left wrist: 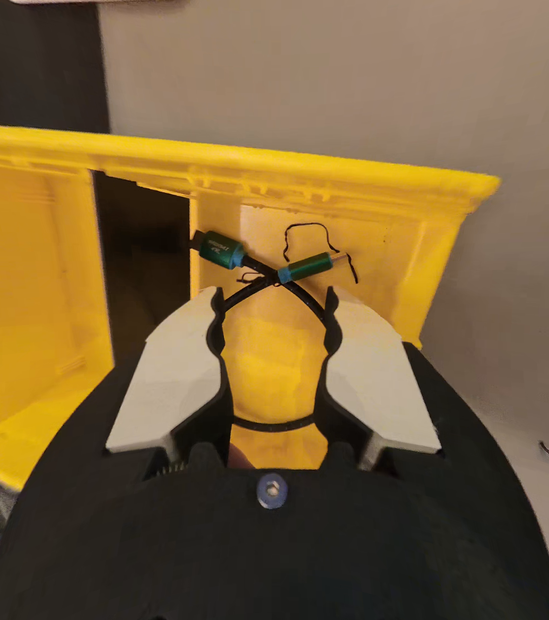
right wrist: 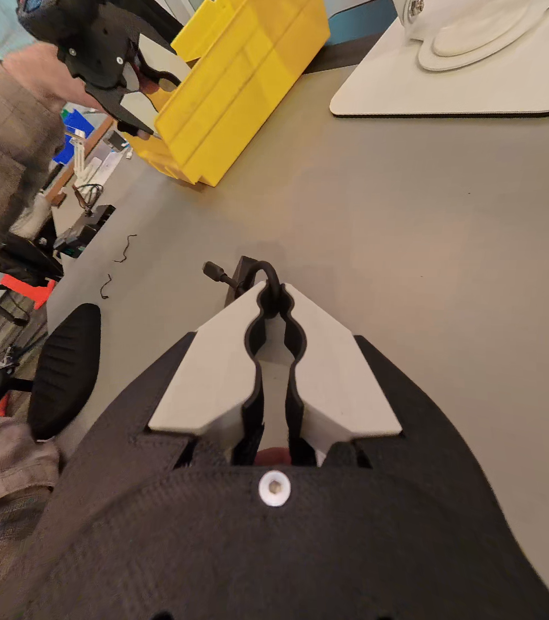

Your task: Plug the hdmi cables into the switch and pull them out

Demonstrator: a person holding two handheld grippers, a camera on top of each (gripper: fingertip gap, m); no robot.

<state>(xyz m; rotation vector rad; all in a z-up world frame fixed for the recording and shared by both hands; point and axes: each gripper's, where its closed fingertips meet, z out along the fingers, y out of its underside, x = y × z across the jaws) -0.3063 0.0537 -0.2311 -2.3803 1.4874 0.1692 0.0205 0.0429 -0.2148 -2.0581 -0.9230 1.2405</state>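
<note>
In the left wrist view my left gripper [left wrist: 274,295] is open inside a yellow bin [left wrist: 299,174]. An HDMI cable [left wrist: 273,426] lies in a loop on the bin floor under my fingers. Its two green plugs, one [left wrist: 221,250] and the other [left wrist: 308,266], cross just ahead of the fingertips. In the right wrist view my right gripper [right wrist: 274,302] is shut on a black cable [right wrist: 268,271] that arcs up from a small black box, the switch [right wrist: 237,281], mostly hidden behind my fingers. A black plug [right wrist: 212,268] sticks out to its left.
The yellow bin [right wrist: 242,100] stands at the table's far left, with my left gripper [right wrist: 162,84] reaching into it. A white mat [right wrist: 450,90] with a white device base lies far right. Loose black threads [right wrist: 125,248] lie on the grey table. A black chair [right wrist: 65,369] stands off the left edge. The gap from one gripper's tips to the other's is roughly 35 cm.
</note>
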